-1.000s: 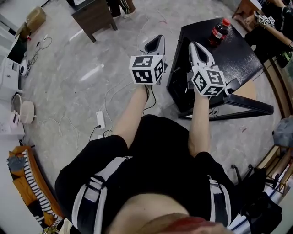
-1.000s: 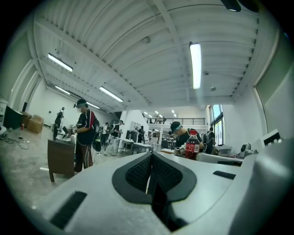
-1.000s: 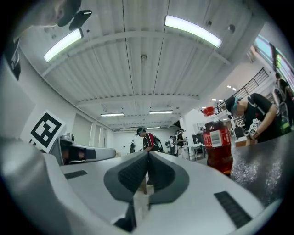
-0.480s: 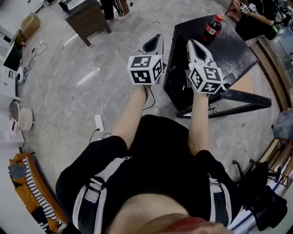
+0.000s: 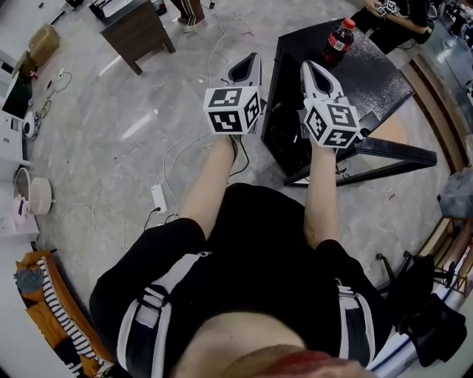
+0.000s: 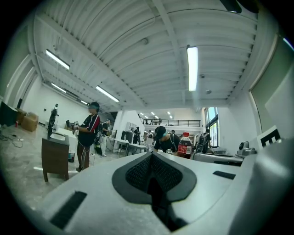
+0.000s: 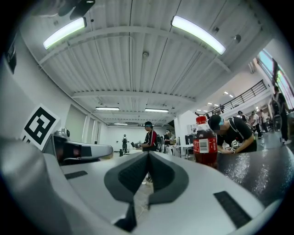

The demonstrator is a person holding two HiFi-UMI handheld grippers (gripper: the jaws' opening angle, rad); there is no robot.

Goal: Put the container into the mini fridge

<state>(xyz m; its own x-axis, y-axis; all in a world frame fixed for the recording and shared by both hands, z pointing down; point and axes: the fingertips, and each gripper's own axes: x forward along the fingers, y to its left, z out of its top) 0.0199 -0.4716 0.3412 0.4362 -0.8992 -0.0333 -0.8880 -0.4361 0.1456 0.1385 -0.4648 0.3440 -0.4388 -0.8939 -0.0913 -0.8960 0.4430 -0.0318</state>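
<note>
A wide hall with a ribbed white ceiling and long strip lights stretches behind everything, and its grey marbled floor [image 5: 111, 148] carries a brown wooden cabinet [image 5: 137, 29] at the far left and a white power strip [image 5: 159, 196] with loose cables nearer the person. A black speckled surface [image 5: 369, 81] stands on angled black legs ahead and to the right. On its far part a dark cola bottle [image 5: 336, 43] with a red cap and red label stands upright. Another person in dark clothes [image 5: 392, 15] leans over the far edge of the surface, just beyond the bottle. The left gripper [image 5: 253, 59] is held out over the floor beside the surface's left edge. Its jaws are pressed together at the tips with nothing between them, as the left gripper view shows [image 6: 151, 153]. The right gripper [image 5: 308, 68] hangs over the near left part of the surface, its jaws likewise closed on nothing, with only a thin slit behind the meeting pads [image 7: 148, 153]. The cola bottle lies ahead of the right gripper and to its right, clear of the tips and untouched [image 7: 205, 144]. From the left gripper it shows smaller, farther off to the right [image 6: 184, 147].
</note>
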